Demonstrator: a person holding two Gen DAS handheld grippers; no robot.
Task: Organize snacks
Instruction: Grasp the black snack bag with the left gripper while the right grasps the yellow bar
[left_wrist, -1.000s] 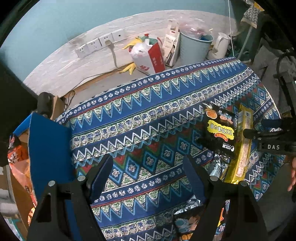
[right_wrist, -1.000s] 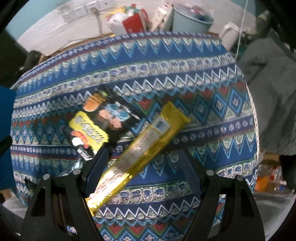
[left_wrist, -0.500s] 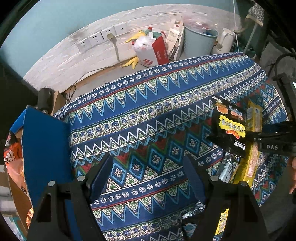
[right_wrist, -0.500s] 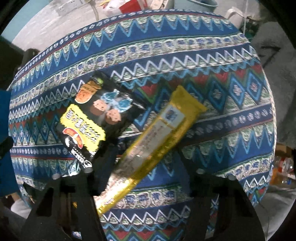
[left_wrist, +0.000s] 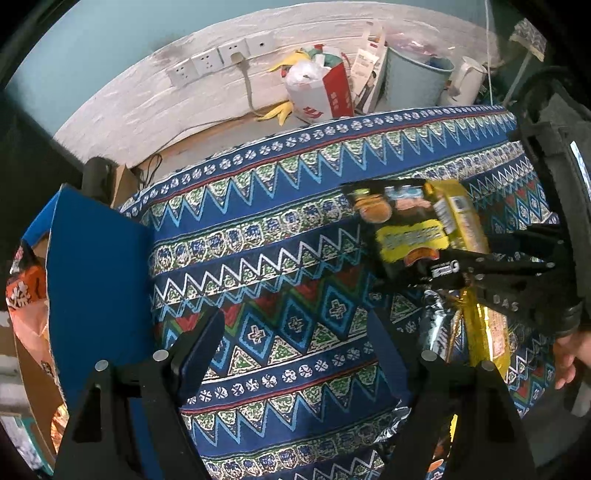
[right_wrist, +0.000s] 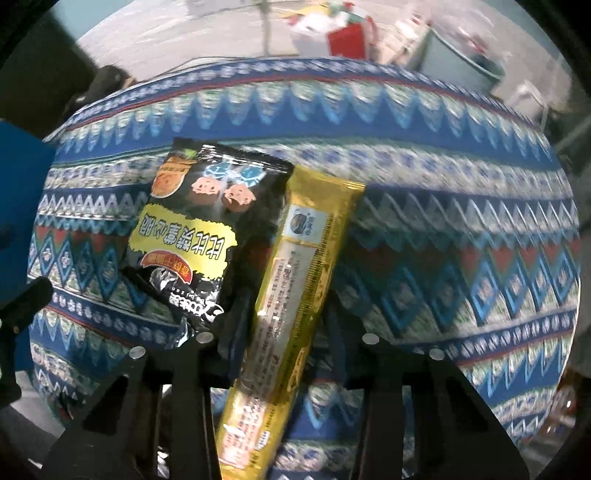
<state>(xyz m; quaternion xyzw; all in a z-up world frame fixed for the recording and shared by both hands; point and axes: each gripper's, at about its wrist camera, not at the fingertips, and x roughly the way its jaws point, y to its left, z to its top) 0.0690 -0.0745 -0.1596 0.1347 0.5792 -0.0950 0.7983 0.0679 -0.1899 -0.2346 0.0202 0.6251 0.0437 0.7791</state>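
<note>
A long yellow snack pack (right_wrist: 295, 291) lies between the fingers of my right gripper (right_wrist: 284, 317), which is shut on it. A black snack bag (right_wrist: 201, 229) with yellow lettering lies against its left side, its lower corner by the left finger. Both show in the left wrist view, the black bag (left_wrist: 402, 225) and the yellow pack (left_wrist: 461, 221), with the right gripper (left_wrist: 443, 273) reaching in from the right. My left gripper (left_wrist: 295, 343) is open and empty above the patterned cloth (left_wrist: 266, 229). A blue box (left_wrist: 96, 295) with orange snack bags (left_wrist: 26, 295) stands at the left.
The table carries a blue patterned cloth (right_wrist: 461, 221). Another foil snack bag (left_wrist: 439, 328) lies by the left gripper's right finger. Beyond the table's far edge are a red and white bag (left_wrist: 321, 96), a pale blue bin (left_wrist: 413, 81), a white kettle (left_wrist: 465, 81) and wall sockets (left_wrist: 207, 62).
My right gripper has closed around the yellow pack and swung left, so both packs now point more upright in its view. The left gripper has stayed open, its view shifting slightly.
</note>
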